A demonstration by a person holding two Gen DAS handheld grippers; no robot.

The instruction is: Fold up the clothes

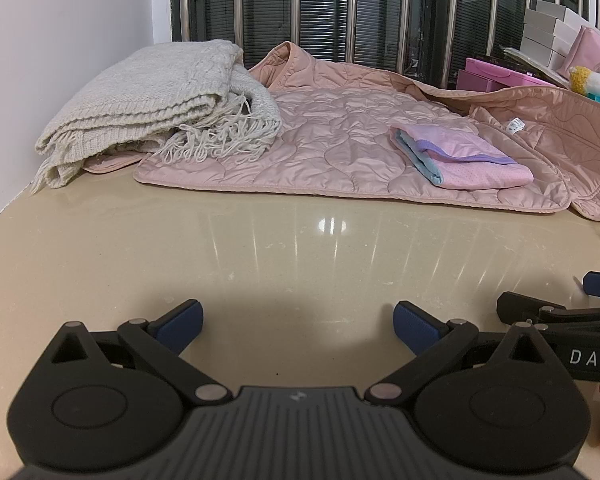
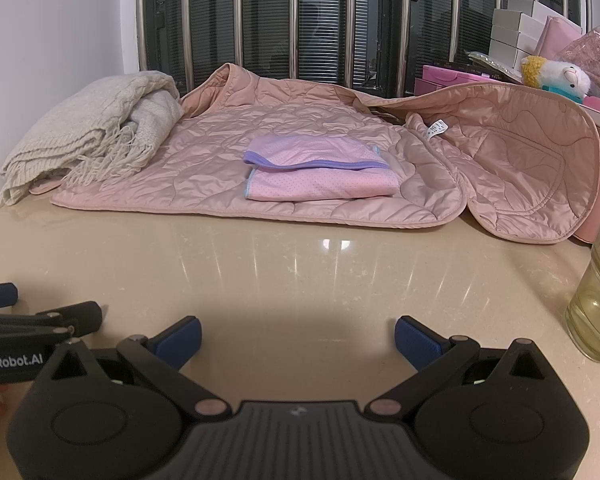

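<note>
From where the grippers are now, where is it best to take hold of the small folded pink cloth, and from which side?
Probably at the near edge of the small folded pink cloth, coming low from the front. It lies flat on the quilted pink jacket, its stacked layers facing the open right gripper, so one finger can slide underneath. The purple trim marks the top layer; pinching only there would likely unfold it.

jackets: 1 point(image 2: 320, 160) | folded cloths: 1 point(image 2: 320, 176) | blankets: 1 point(image 2: 84, 136) | glasses: 1 point(image 2: 596, 300)
</note>
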